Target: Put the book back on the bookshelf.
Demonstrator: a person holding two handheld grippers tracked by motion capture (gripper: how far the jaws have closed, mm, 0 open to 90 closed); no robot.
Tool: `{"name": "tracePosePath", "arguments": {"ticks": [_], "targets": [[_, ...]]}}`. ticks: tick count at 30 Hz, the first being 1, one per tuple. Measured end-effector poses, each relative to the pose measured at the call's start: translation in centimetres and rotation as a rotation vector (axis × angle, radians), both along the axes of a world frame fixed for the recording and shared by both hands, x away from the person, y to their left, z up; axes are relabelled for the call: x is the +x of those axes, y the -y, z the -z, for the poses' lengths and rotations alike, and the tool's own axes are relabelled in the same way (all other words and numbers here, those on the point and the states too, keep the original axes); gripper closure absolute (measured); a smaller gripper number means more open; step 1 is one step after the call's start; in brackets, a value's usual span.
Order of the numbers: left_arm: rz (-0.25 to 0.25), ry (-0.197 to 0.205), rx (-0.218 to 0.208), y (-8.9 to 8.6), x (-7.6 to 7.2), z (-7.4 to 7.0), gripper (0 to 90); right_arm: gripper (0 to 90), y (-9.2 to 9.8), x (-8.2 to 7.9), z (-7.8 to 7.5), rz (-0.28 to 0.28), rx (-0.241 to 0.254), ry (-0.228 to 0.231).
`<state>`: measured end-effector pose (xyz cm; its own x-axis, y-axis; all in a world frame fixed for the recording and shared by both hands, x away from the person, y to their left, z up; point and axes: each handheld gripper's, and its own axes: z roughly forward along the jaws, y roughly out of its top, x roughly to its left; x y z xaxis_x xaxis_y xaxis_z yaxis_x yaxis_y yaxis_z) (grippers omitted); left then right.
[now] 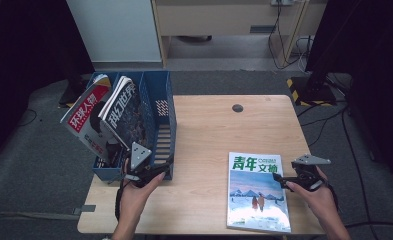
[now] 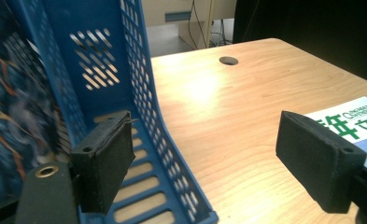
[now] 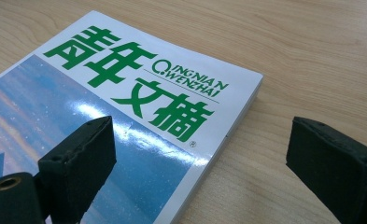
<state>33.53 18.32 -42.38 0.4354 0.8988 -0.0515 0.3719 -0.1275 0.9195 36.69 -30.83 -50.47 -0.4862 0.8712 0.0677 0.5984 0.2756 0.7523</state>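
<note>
A blue three-slot file rack [image 1: 160, 95] stands at the table's left edge. A red-and-white magazine [image 1: 86, 117] and a dark one [image 1: 124, 112] lean to the left in it. My left gripper [image 1: 155, 173] is at the rack's front end. In the left gripper view it [image 2: 209, 161] is open, its jaws either side of the rack's right wall [image 2: 144, 93], one over the empty right slot. A magazine with a green title [image 1: 258, 195] lies flat at the front right. My right gripper [image 1: 280, 181] stands open at that magazine's top right corner [image 3: 125, 116], holding nothing [image 3: 207, 161].
A round cable hole [image 1: 237, 108] sits near the wooden table's far edge. Bare tabletop [image 1: 204, 145] lies between the rack and the flat magazine. Beyond the table are cables on the floor, a black stand base [image 1: 316, 90] and a cabinet.
</note>
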Motion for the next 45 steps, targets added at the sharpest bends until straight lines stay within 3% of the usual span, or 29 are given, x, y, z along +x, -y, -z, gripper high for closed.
{"name": "tracePosePath", "arguments": {"ticks": [2, 13, 27, 35, 40, 45], "targets": [[0.004, -0.003, 0.021, 0.3, 0.0, 0.3, 19.1, 11.0, 0.0, 0.0, 0.0, 0.0, -0.001, -0.002], [0.049, 0.014, 0.033, 1.5, -0.1, 0.2, 19.1, 15.2, 0.0, -0.1, -0.1, -0.002, -0.006, 0.009], [0.117, 0.003, 0.07, 4.7, 0.0, 1.0, 19.2, 18.2, 0.0, -0.1, 0.0, -0.019, -0.004, -0.002], [0.168, -0.014, 0.091, 7.2, 0.3, 1.7, 19.2, 19.8, 0.0, -0.2, -0.1, -0.019, 0.007, -0.005], [0.219, -0.028, 0.13, 9.9, 0.4, 2.6, 19.2, 18.1, -0.1, -0.2, 0.0, -0.03, 0.009, -0.011], [0.273, -0.056, 0.177, 12.2, 0.9, 3.9, 19.2, 13.2, -0.2, -0.1, 0.2, -0.04, 0.014, -0.045]]}}
